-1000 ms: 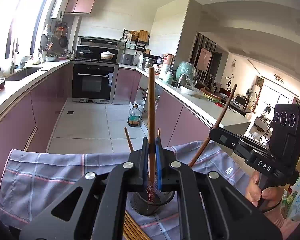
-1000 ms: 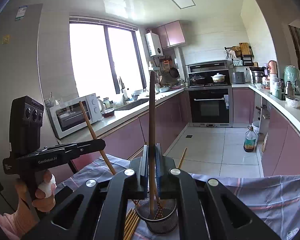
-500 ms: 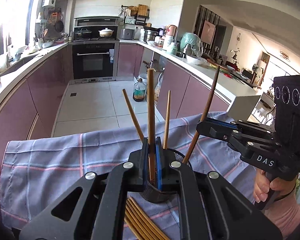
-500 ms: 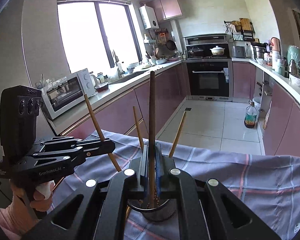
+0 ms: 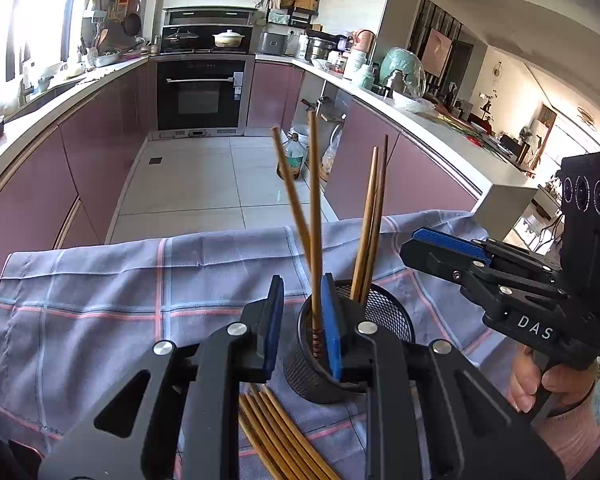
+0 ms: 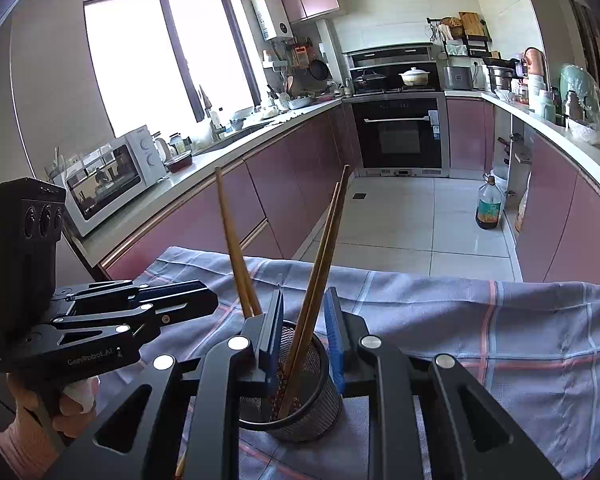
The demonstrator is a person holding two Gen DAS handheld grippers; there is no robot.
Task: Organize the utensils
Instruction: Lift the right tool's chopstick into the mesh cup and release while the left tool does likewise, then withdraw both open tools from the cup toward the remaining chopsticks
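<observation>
A black mesh cup (image 5: 384,312) (image 6: 300,412) stands on a blue-grey checked cloth (image 5: 140,280) (image 6: 480,320). Several brown chopsticks (image 5: 366,224) (image 6: 236,248) stand tilted in it. My left gripper (image 5: 302,320) is opening just above the cup's rim; one chopstick (image 5: 315,220) stands loose between the pads, close to the right pad. My right gripper (image 6: 304,340) is opening over the same cup, and two chopsticks (image 6: 318,272) lean free between its pads. Each gripper shows in the other's view, the right gripper (image 5: 416,248) and the left gripper (image 6: 210,302).
More chopsticks (image 5: 276,432) lie loose on the cloth by the cup. Beyond the cloth's far edge are the tiled floor, an oil bottle (image 6: 489,208), an oven (image 5: 202,96), pink cabinets and a microwave (image 6: 112,176). A hand (image 5: 540,376) holds the right gripper's handle.
Both grippers came down to the mesh cup, each shut on a chopstick. Their jaws have now parted and those chopsticks stand free in the cup.
</observation>
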